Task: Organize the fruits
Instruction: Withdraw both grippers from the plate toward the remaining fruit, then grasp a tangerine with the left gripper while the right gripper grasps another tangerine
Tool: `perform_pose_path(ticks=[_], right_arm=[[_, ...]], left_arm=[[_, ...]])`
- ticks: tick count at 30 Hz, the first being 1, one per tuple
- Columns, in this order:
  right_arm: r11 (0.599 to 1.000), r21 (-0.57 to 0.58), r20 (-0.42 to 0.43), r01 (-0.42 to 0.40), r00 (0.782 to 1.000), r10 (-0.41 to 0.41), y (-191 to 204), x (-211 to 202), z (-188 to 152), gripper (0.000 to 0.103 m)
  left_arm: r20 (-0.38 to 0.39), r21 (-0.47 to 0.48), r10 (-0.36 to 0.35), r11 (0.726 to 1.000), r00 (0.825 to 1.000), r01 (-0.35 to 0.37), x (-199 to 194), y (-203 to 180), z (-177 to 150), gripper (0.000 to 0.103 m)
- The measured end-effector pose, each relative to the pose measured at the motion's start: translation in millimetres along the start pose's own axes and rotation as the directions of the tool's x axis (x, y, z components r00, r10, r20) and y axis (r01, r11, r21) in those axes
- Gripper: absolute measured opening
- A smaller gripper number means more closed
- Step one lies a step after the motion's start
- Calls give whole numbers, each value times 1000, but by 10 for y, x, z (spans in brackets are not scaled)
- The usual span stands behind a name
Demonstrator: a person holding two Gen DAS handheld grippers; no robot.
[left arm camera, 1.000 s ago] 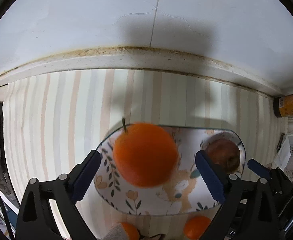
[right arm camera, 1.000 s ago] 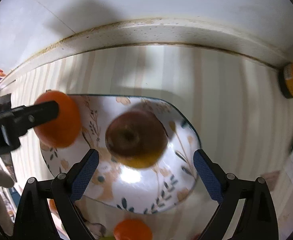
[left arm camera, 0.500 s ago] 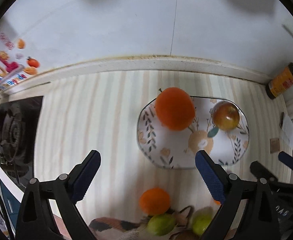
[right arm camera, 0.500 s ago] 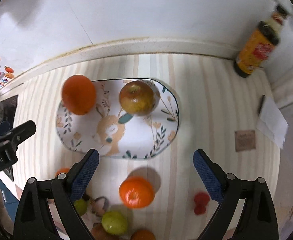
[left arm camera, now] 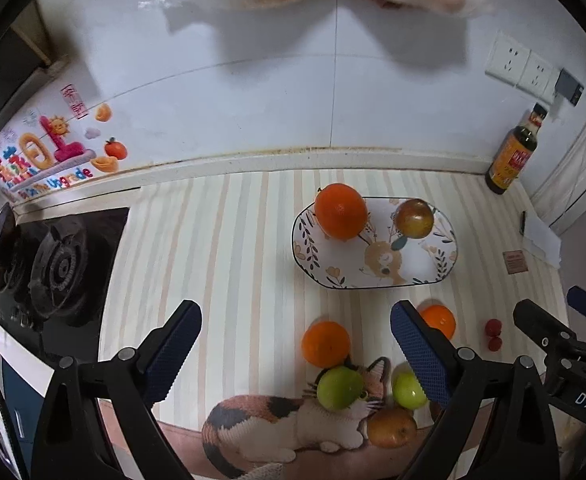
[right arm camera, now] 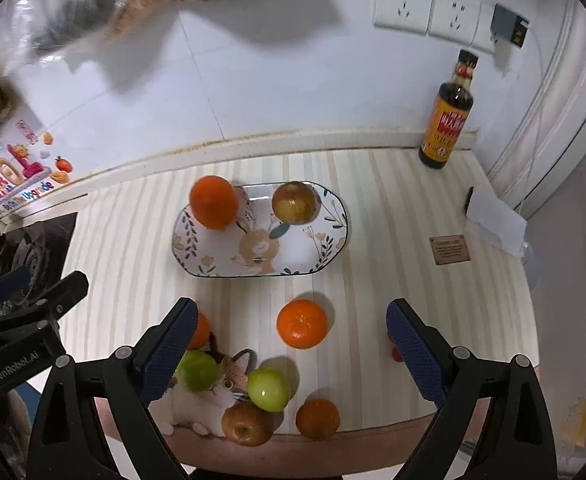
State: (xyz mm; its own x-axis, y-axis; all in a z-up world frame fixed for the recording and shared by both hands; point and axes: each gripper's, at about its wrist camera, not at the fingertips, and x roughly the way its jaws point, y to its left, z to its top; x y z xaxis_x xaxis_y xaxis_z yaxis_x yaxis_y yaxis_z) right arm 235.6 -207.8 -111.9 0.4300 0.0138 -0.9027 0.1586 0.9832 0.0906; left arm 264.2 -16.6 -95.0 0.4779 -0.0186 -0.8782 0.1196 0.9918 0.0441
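An oval patterned plate point(left arm camera: 425, 268) point(right arm camera: 325, 248) holds a large orange point(left arm camera: 340, 211) point(right arm camera: 213, 201) at its left end and a brownish apple point(left arm camera: 414, 217) point(right arm camera: 295, 202) at its right end. On the striped mat in front lie loose oranges point(left arm camera: 326, 343) point(right arm camera: 302, 323), two green fruits point(left arm camera: 340, 387) point(right arm camera: 268, 389), a brown apple point(right arm camera: 247, 423) and another orange point(right arm camera: 318, 418). My left gripper point(left arm camera: 295, 348) is open and empty, raised above the near fruits. My right gripper point(right arm camera: 291, 344) is open and empty, also high and back from the plate.
A sauce bottle point(right arm camera: 449, 114) stands at the back right by the wall. A gas stove point(left arm camera: 53, 268) is at the left. Small red fruits point(left arm camera: 494, 334), a folded paper point(right arm camera: 493, 216) and a small card point(right arm camera: 451, 249) lie on the right. Wall sockets point(right arm camera: 425, 10) are above.
Both grippers have let go of the orange and the apple on the plate and pulled up and back. The near fruits have come into view.
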Motion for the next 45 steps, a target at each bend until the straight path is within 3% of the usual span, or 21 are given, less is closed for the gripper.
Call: perform_pose_path(ticks=[5, 10, 20, 26, 29, 33, 35, 37, 39, 42, 45], right_arm=[[999, 14, 42, -48, 998, 47, 29, -240, -69, 97], [995, 46, 45, -92, 995, 90, -47, -219, -74, 97], [995, 56, -91, -84, 992, 89, -197, 599, -64, 100], [990, 95, -234, -100, 965, 120, -315, 1352, -117, 100], [990, 105, -288, -98, 949, 125, -339, 1639, -145, 100], [987, 129, -351, -99, 926, 139, -372, 1976, -174, 100], [984, 142, -365, -104, 919, 150, -375, 2103, -188, 100], [982, 152, -385, -114, 908, 166, -373, 2204, -214, 100], [979, 164, -408, -121, 895, 179, -361, 2318, -244, 99], [978, 171, -431, -117, 884, 181, -338, 2440, -279, 93], [980, 169, -449, -105, 877, 171, -331, 2529, -327, 80]], left_arm=[[22, -22, -3, 1000, 1000, 3, -191, 9, -90, 97], [4, -61, 1, 998, 1000, 0, -114, 17, -115, 100], [-163, -64, 23, 997, 986, -34, 702, -58, -205, 103], [-334, -99, -16, 995, 943, -18, 1400, -27, -261, 103], [-430, -82, -31, 997, 902, -5, 1778, -75, -315, 103], [-504, -74, -56, 997, 862, 21, 2081, -155, -389, 103], [-522, -82, -70, 996, 850, 32, 2171, -181, -423, 103], [-531, -92, -88, 995, 843, 46, 2238, -207, -459, 99], [-529, -86, -90, 995, 844, 52, 2267, -235, -488, 81], [-522, -112, -125, 991, 844, 77, 2276, -245, -533, 64], [-509, -95, -104, 993, 854, 64, 2223, -288, -553, 61]])
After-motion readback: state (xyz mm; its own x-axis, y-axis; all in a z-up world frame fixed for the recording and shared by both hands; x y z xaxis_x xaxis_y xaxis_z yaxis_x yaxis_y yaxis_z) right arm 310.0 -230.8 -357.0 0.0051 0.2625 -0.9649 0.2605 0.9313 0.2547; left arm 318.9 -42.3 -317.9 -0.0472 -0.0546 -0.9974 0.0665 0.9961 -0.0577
